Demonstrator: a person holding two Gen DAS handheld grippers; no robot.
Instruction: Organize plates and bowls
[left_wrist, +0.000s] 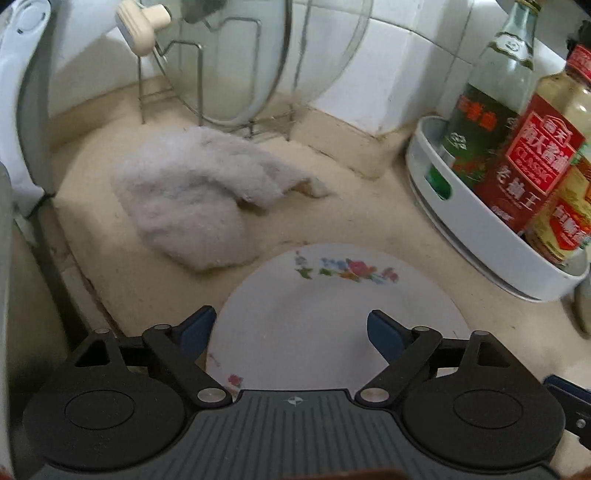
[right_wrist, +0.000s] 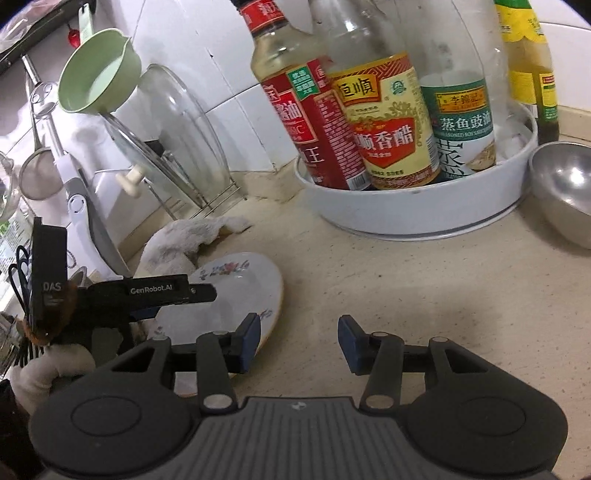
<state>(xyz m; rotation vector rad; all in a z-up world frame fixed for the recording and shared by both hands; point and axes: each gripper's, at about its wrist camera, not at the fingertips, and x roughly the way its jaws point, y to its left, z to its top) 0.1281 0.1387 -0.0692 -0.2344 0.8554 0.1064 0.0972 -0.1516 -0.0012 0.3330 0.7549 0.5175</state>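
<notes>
My left hand-held gripper (left_wrist: 291, 332) is released, its blue pads (left_wrist: 195, 330) spread wide above the near part of the floral plate (left_wrist: 332, 306); neither pad appears to press on it. The plate lies on the beige tabletop (left_wrist: 369, 218), its flower band on the far rim; in the right wrist view the plate (right_wrist: 236, 288) looks tilted, far edge raised, though I cannot tell what holds it up.

Just beyond the plate a crumpled white cloth (left_wrist: 192, 199) lies on the tabletop; behind it a wire rack (left_wrist: 199, 85) by the tiled wall holds glass lids (left_wrist: 236, 55) upright, one with a cream knob (left_wrist: 140, 22). To the right of the plate, apart from it, stands a white round tray (left_wrist: 491, 236) full of sauce bottles (left_wrist: 532, 155).

My right hand-held gripper (right_wrist: 297, 339) is also released, jaws apart over bare tabletop with nothing between them; its left pad (right_wrist: 249, 341) sits just beside the plate's near right edge, and I cannot tell whether they touch. From this side I see the left hand-held gripper (right_wrist: 155, 291) reaching over the plate; the tray (right_wrist: 417, 210) is ahead, and a steel bowl (right_wrist: 565, 188) rests on the tabletop just beside the tray on the right. A green scoop (right_wrist: 99, 70) hangs at upper left.
</notes>
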